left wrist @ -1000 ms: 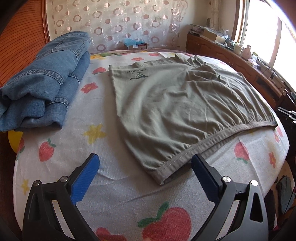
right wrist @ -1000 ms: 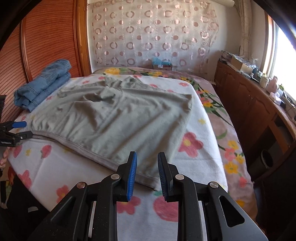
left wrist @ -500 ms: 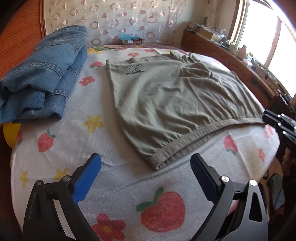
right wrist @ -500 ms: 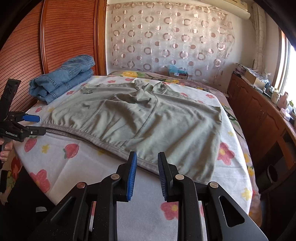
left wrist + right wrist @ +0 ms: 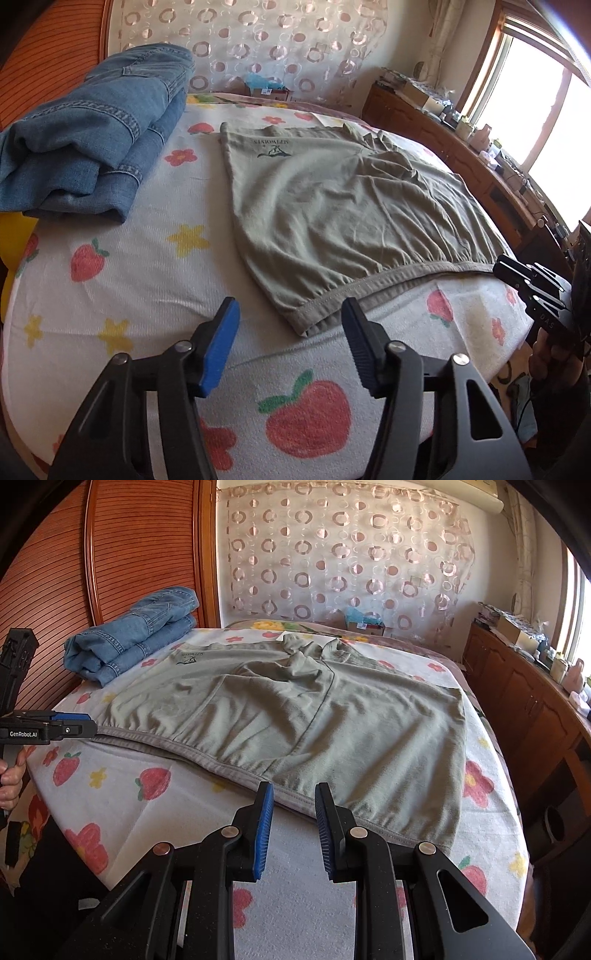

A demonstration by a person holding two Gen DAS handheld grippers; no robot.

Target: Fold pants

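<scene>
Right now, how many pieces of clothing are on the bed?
2 that I can see: the grey-green shorts spread flat in the middle, and the blue jeans folded by the wooden headboard. The folded pile could hide more.

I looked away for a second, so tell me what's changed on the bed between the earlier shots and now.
The left gripper has narrowed from wide open and its jaws are closing around the near waistband corner of the olive-green cotton shorts, not yet pinching it. The right gripper edged up to the waistband on its side, its gap unchanged and nothing held. The shorts stayed flat; the folded blue denim jeans and the strawberry-print bedsheet did not move.
</scene>
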